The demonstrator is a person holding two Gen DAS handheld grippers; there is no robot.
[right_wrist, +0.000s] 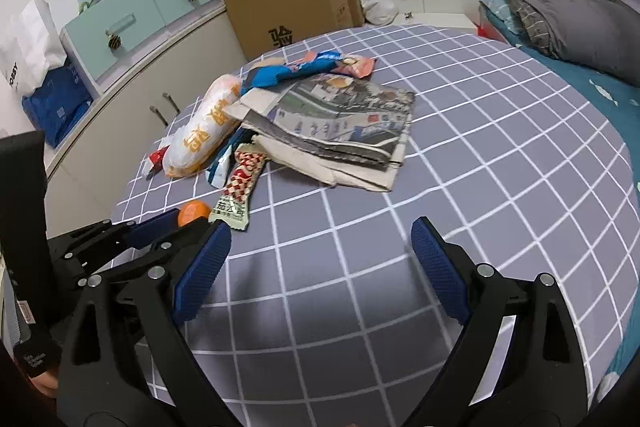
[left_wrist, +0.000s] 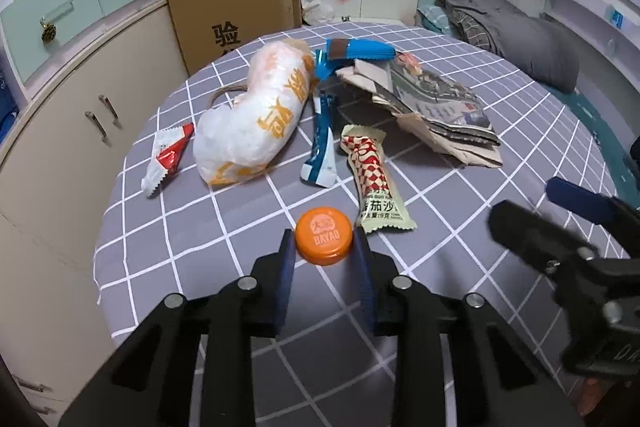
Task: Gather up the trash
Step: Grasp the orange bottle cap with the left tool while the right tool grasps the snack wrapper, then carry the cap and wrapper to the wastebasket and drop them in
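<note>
The orange cap [left_wrist: 324,235], printed DAYAO, is bracketed by the left gripper [left_wrist: 323,247], narrowly parted; nothing is held by the wide-spread right gripper [right_wrist: 320,247].

Both cameras look forward and down, low and close over the checked bed cover [left_wrist: 440,211]. The left view faces the orange cap [left_wrist: 324,235] at lower centre. Both views share the newspaper [right_wrist: 340,115] and the cardboard box [right_wrist: 288,3].
</note>
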